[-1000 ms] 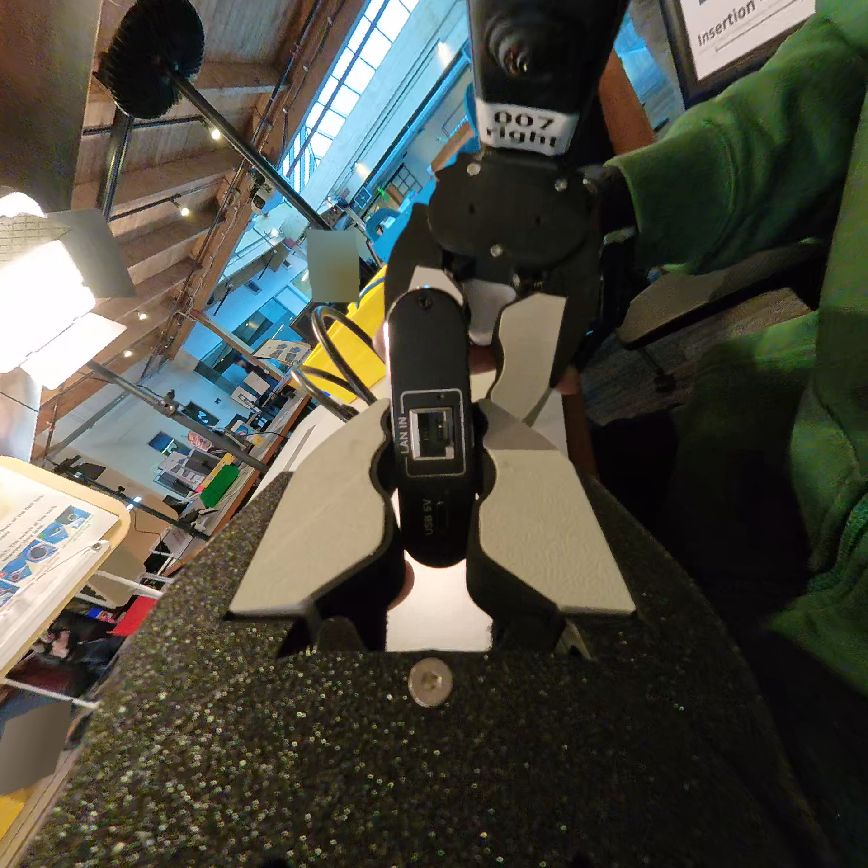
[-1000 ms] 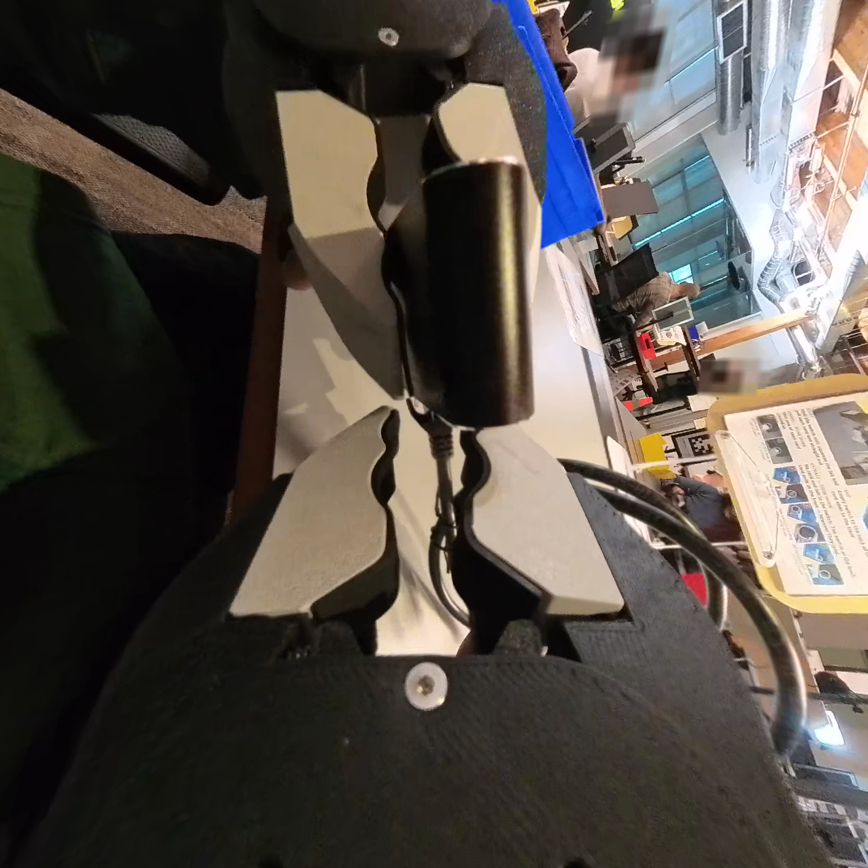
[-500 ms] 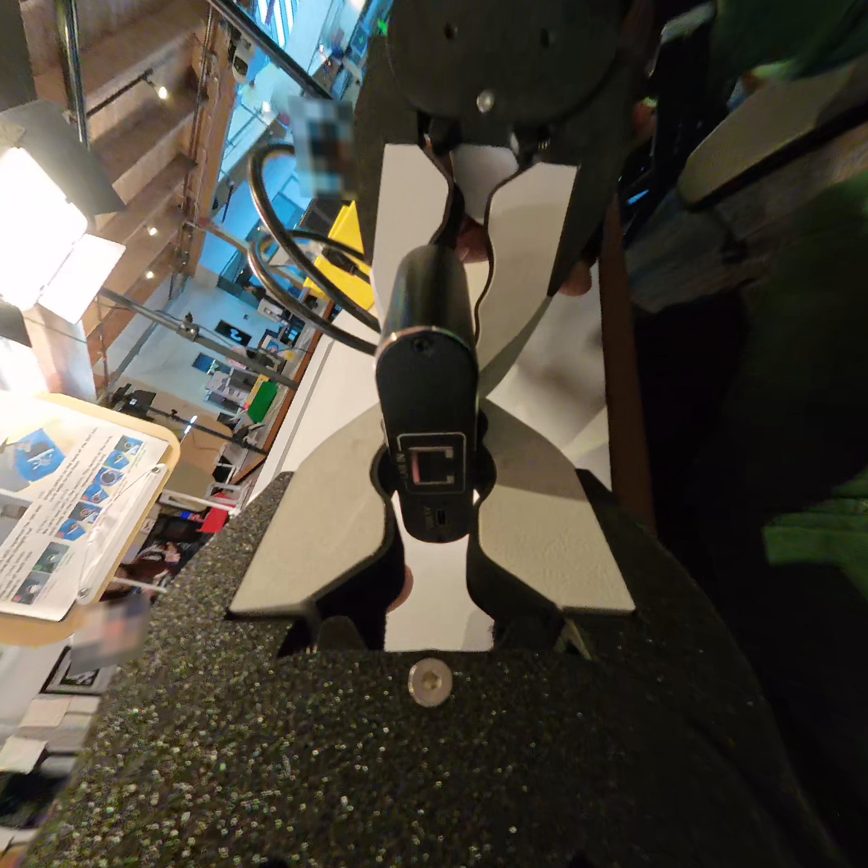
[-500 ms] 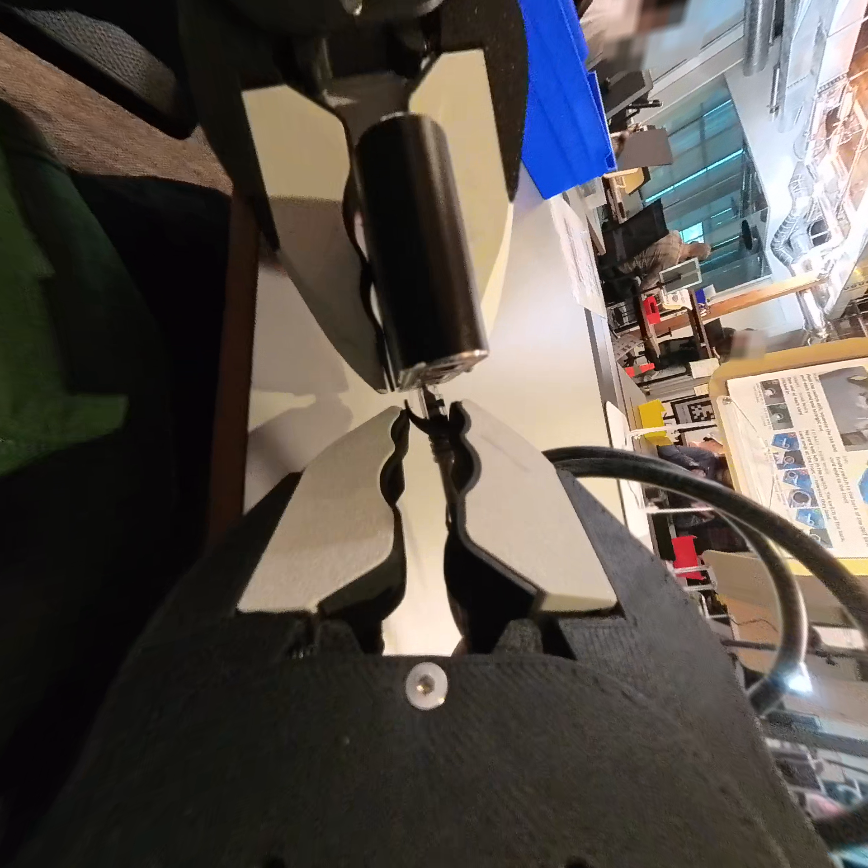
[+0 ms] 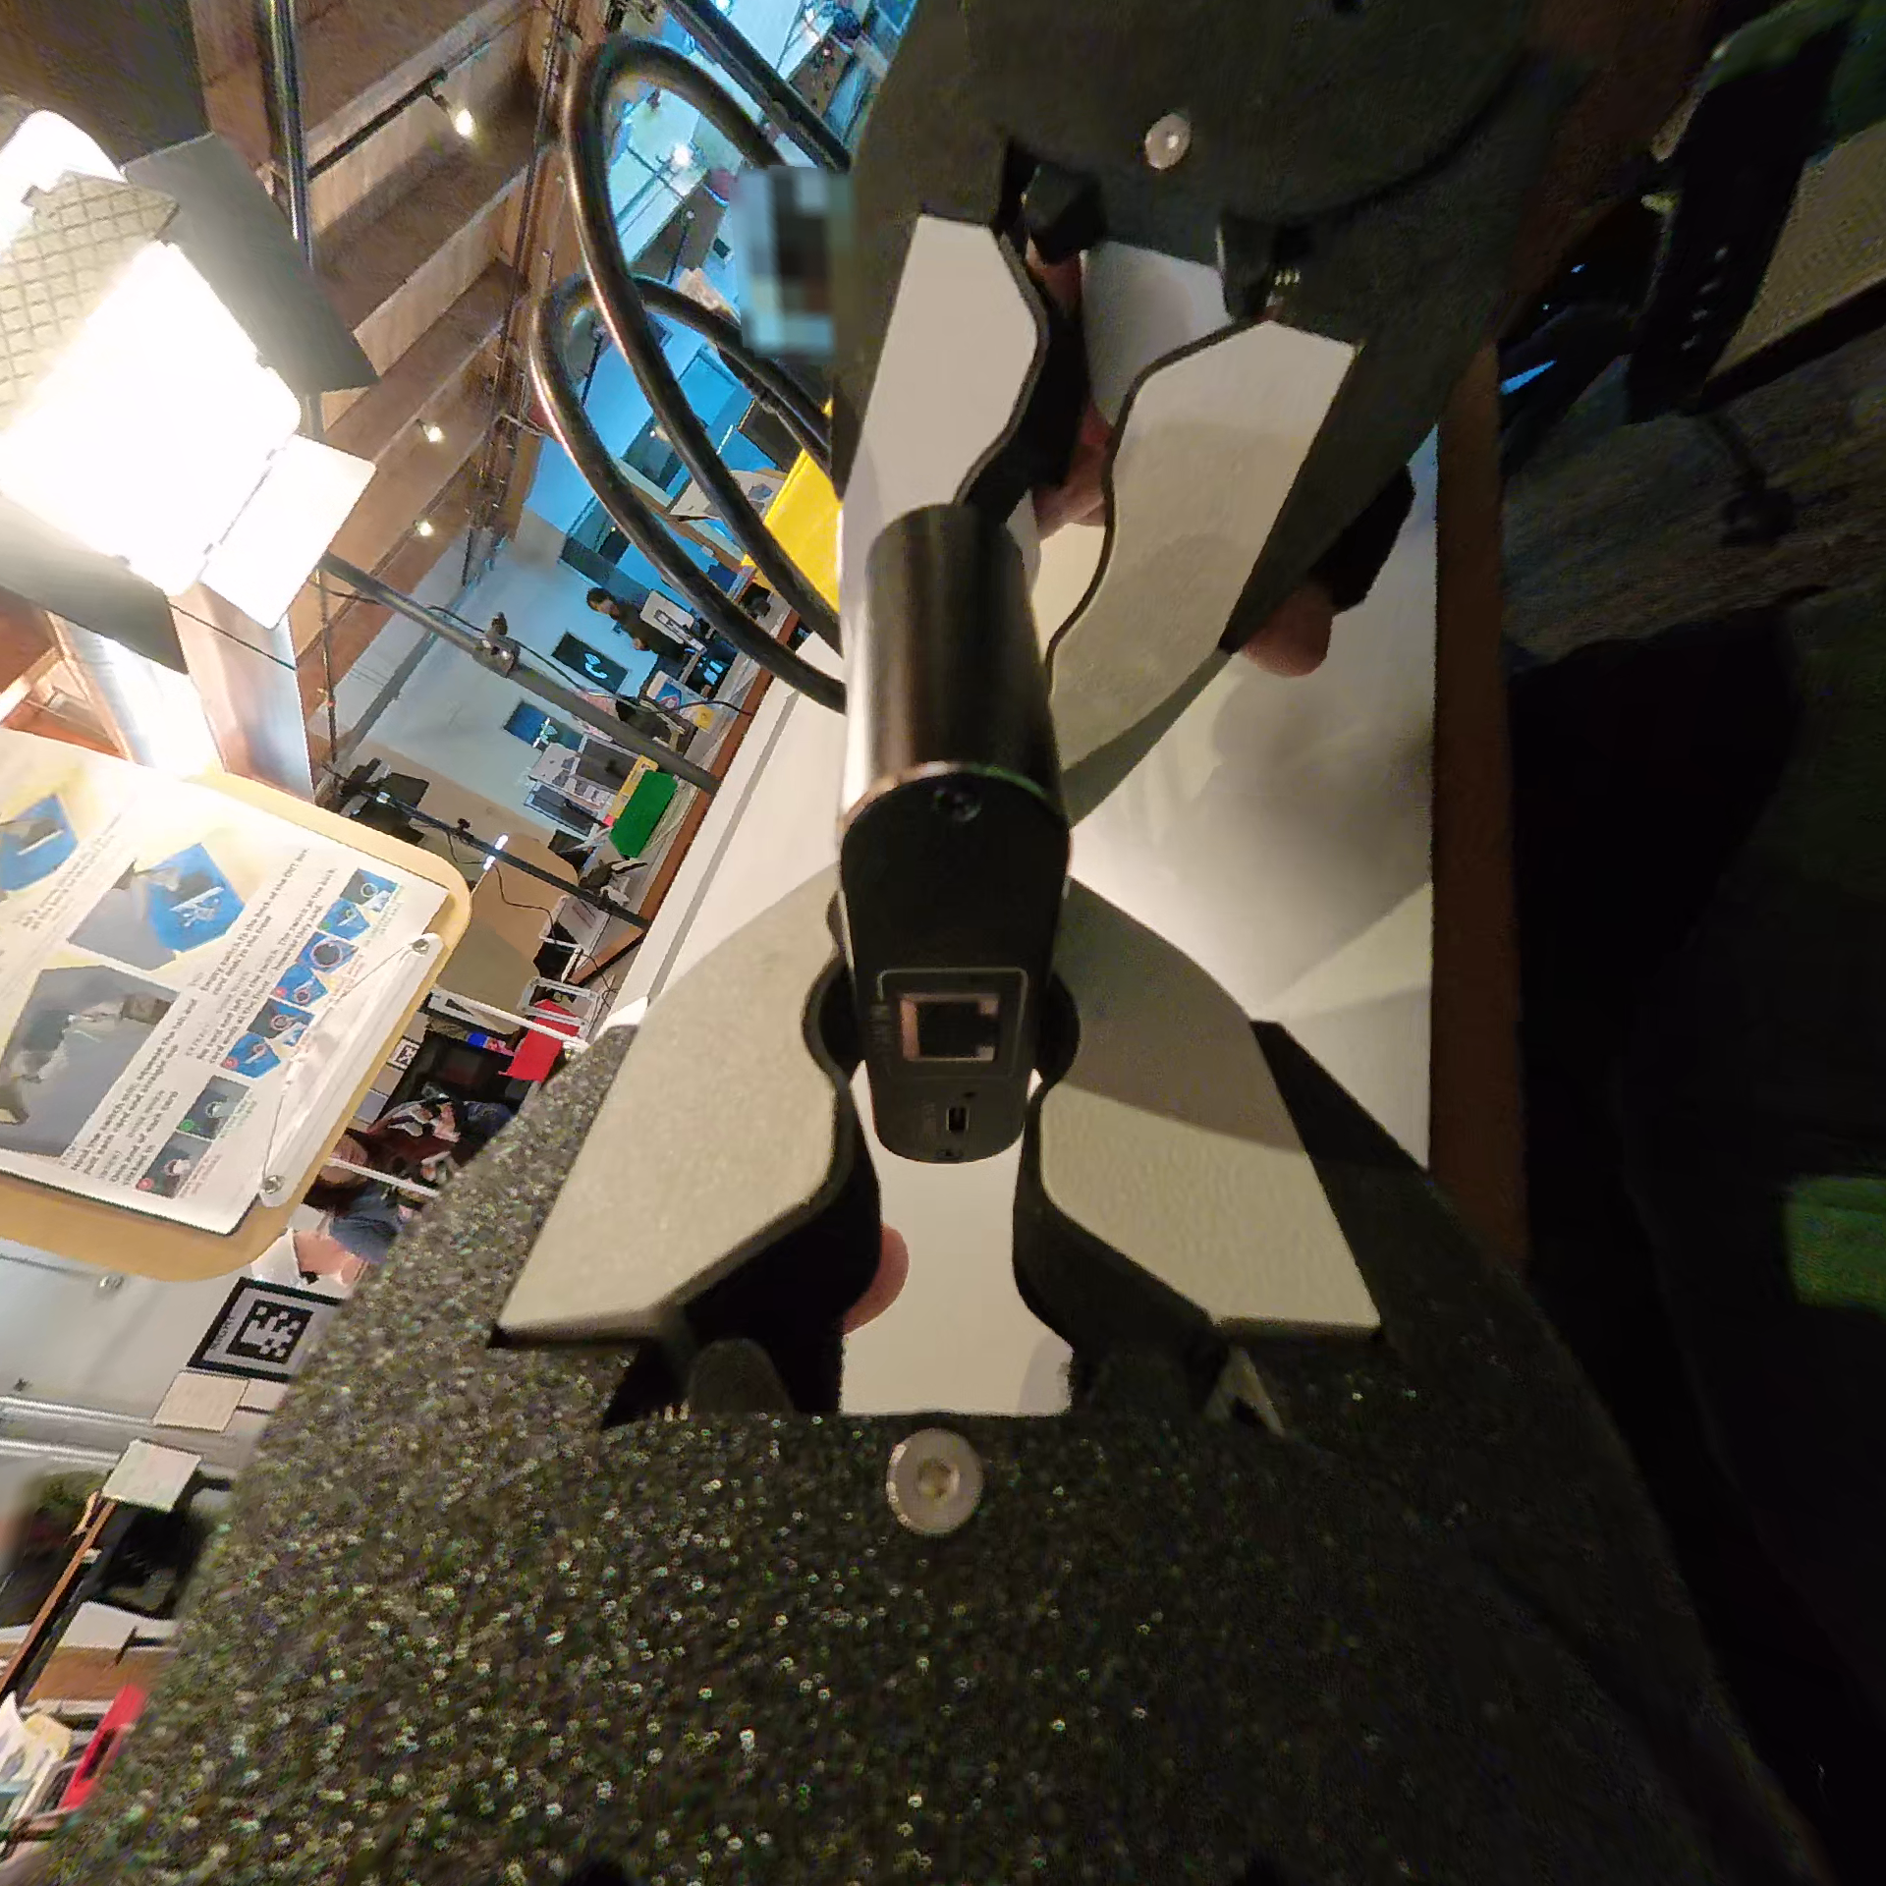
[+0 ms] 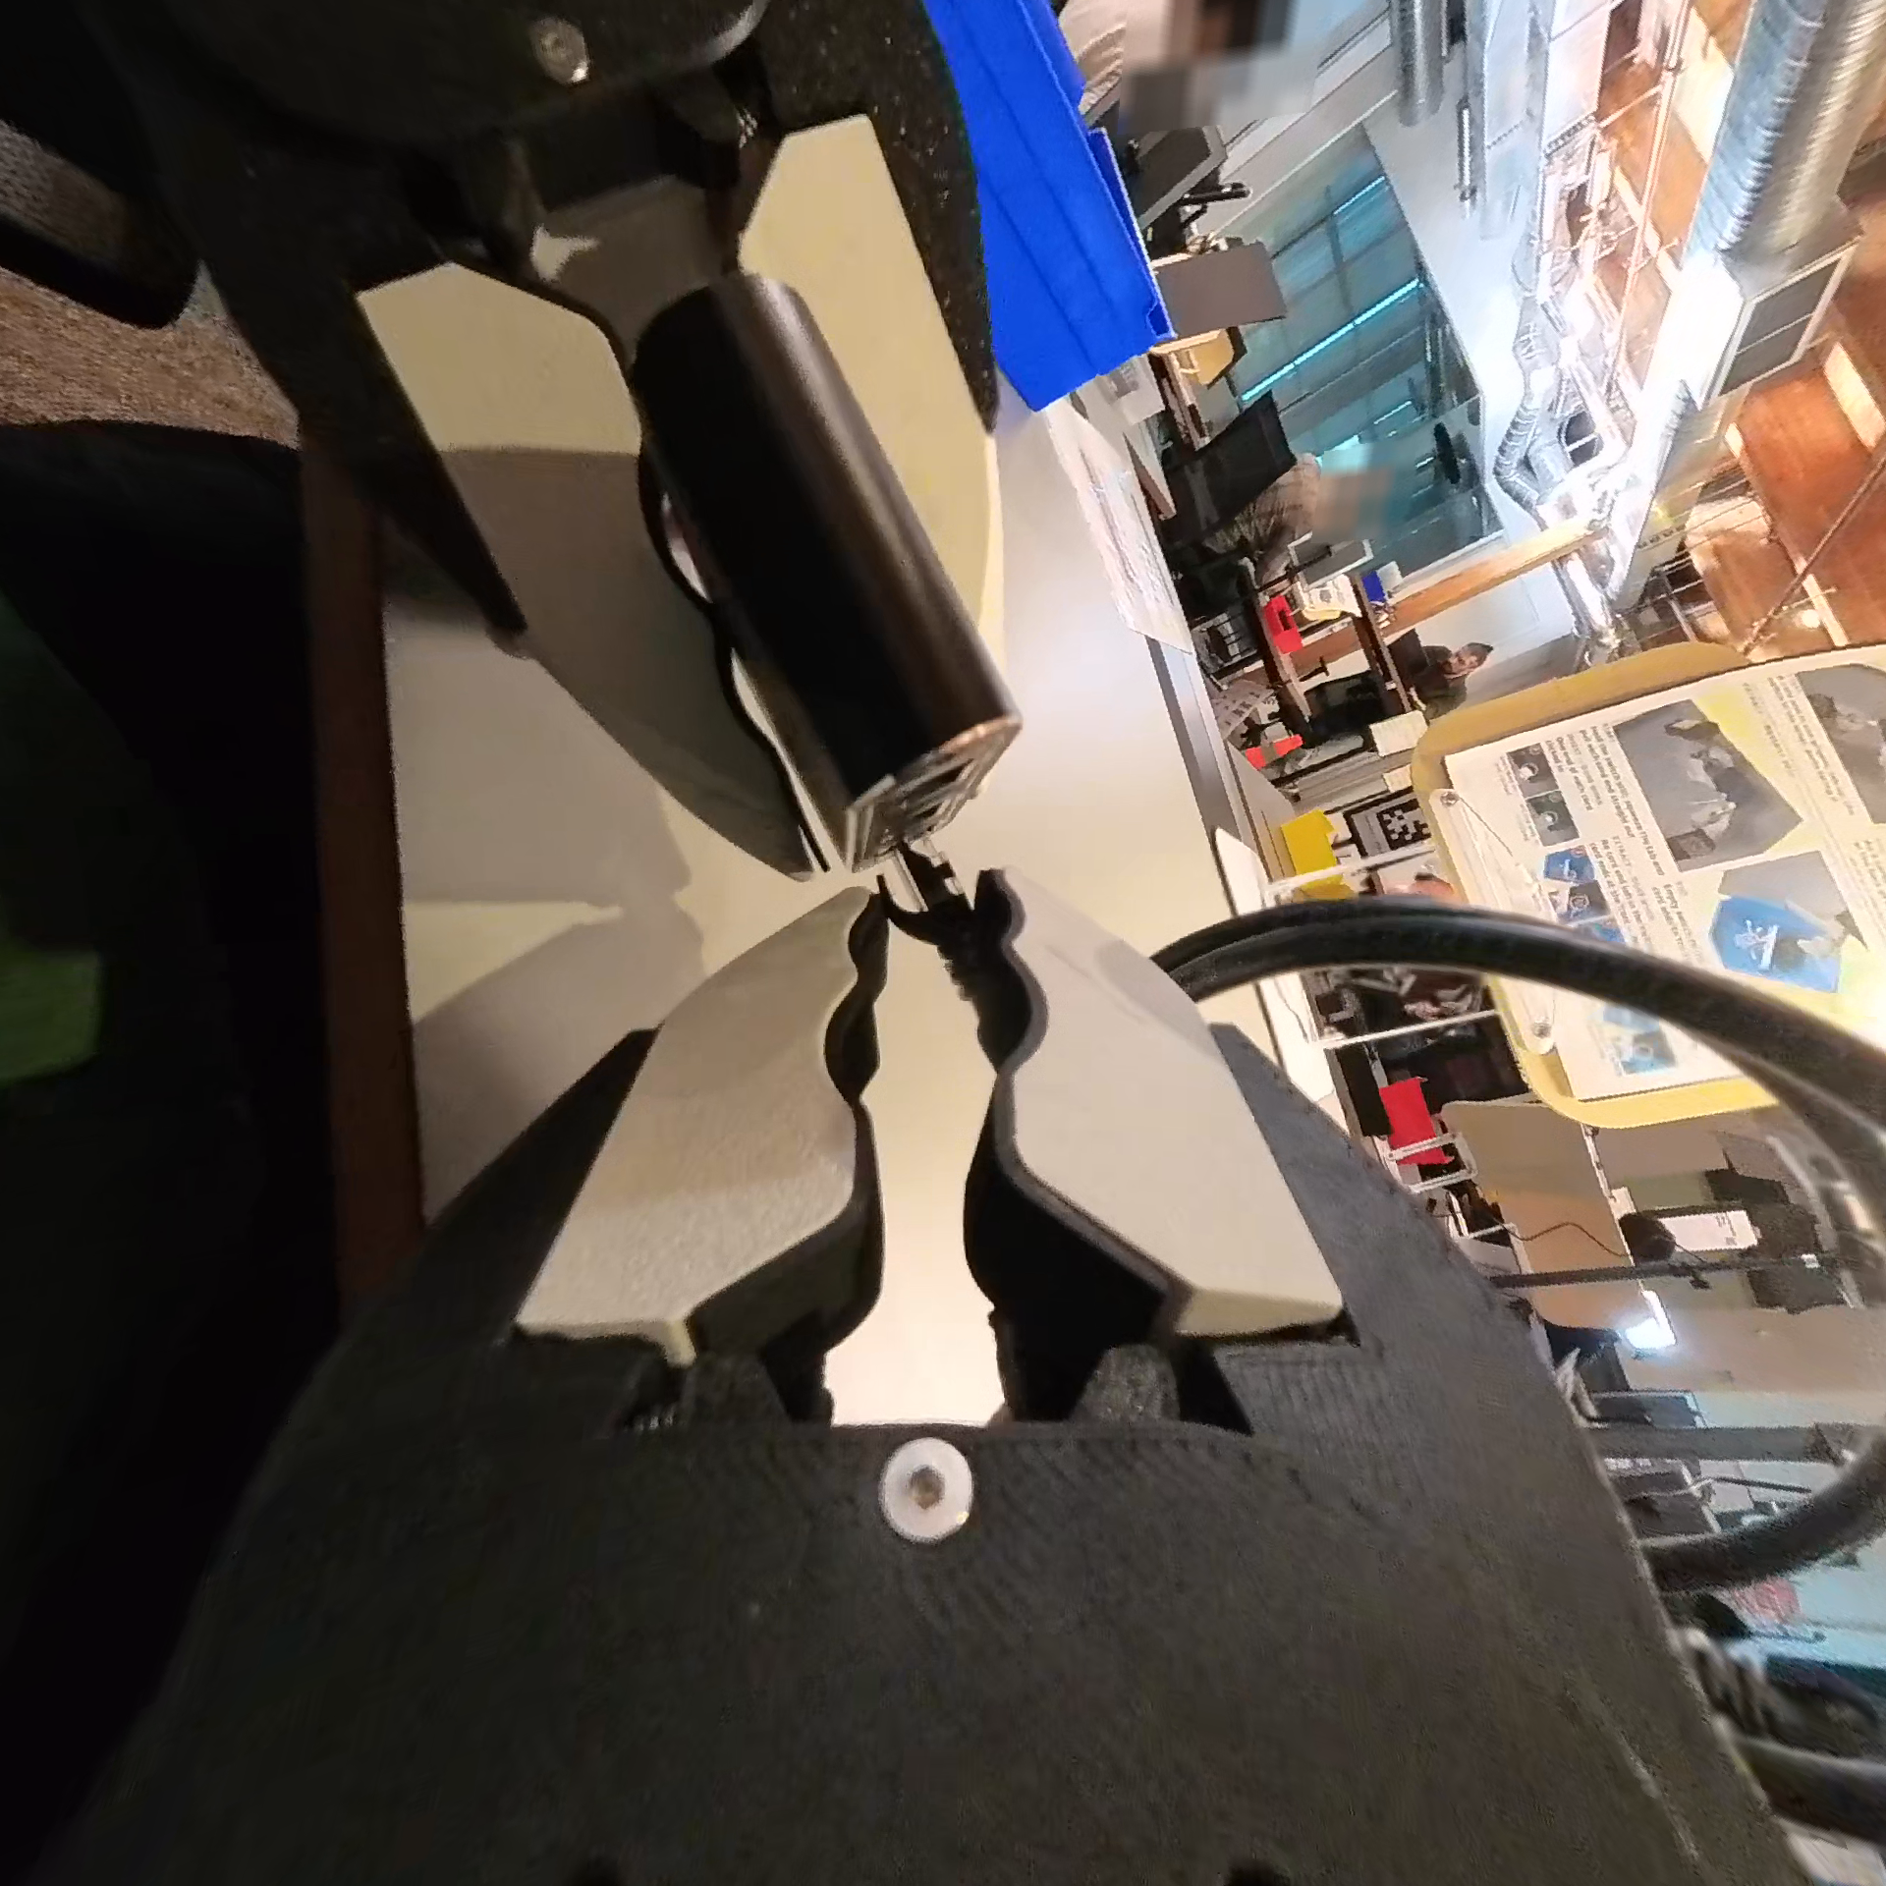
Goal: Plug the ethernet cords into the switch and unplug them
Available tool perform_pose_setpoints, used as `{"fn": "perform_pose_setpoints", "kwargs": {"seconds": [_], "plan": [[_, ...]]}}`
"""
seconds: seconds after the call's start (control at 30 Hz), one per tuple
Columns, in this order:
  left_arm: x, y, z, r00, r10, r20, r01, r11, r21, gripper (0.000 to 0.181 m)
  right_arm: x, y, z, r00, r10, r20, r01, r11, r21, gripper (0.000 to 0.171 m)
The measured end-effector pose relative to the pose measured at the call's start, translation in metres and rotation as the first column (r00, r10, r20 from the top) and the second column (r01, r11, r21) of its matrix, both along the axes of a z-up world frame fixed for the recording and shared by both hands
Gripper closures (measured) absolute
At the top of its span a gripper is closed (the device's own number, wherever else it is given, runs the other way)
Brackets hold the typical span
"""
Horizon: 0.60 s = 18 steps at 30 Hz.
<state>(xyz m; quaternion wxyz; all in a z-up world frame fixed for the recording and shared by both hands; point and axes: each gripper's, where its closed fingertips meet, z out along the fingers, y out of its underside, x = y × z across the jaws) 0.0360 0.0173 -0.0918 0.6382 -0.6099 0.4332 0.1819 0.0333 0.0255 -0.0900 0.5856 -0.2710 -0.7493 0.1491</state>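
Note:
My left gripper (image 5: pixel 944 1021) is shut on a black switch (image 5: pixel 949 776) and holds it in the air, with an empty ethernet port (image 5: pixel 954 1026) facing the camera. The right gripper's fingers (image 5: pixel 1204 490) face it from beyond. In the right wrist view my right gripper (image 6: pixel 934 898) is shut on the plug (image 6: pixel 924 883) of a black ethernet cord (image 6: pixel 1531 970). The plug's tip meets the end face of the switch (image 6: pixel 816 612). I cannot tell how deep it sits. The left gripper's fingers (image 6: pixel 572 510) clamp the switch from behind.
A white table (image 5: pixel 1276 816) with a brown edge (image 5: pixel 1470 816) lies below. A clipboard with an instruction sheet (image 5: pixel 204 1000) stands to the side, and also shows in the right wrist view (image 6: pixel 1684 847). A blue bin (image 6: pixel 1031 204) sits behind. The cord loops wide (image 5: pixel 633 408). My two grippers' fingertips are within a few centimetres of each other.
The left gripper has turned the switch from broadside to end-on, pointing at the right gripper. In the right wrist view its end face has swung right, above the fingertips. Both grips hold.

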Motion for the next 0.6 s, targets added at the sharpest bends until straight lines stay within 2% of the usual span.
{"fn": "perform_pose_setpoints", "kwargs": {"seconds": [0.23,0.5,0.6], "plan": [[-0.003,0.002,0.000,1.000,0.019,0.004,-0.019,1.000,0.000,0.153,-0.003,0.002,0.002,0.998,-0.013,-0.065,0.010,0.999,-0.039,0.154],[-0.010,0.008,0.001,0.996,0.085,-0.005,-0.085,0.996,0.019,0.149,-0.009,0.009,0.003,0.986,-0.123,-0.112,0.112,0.988,-0.104,0.155],[-0.012,0.010,0.001,0.995,0.103,-0.009,-0.103,0.994,0.021,0.153,-0.011,0.012,0.003,0.979,-0.165,-0.117,0.149,0.979,-0.138,0.154]]}}
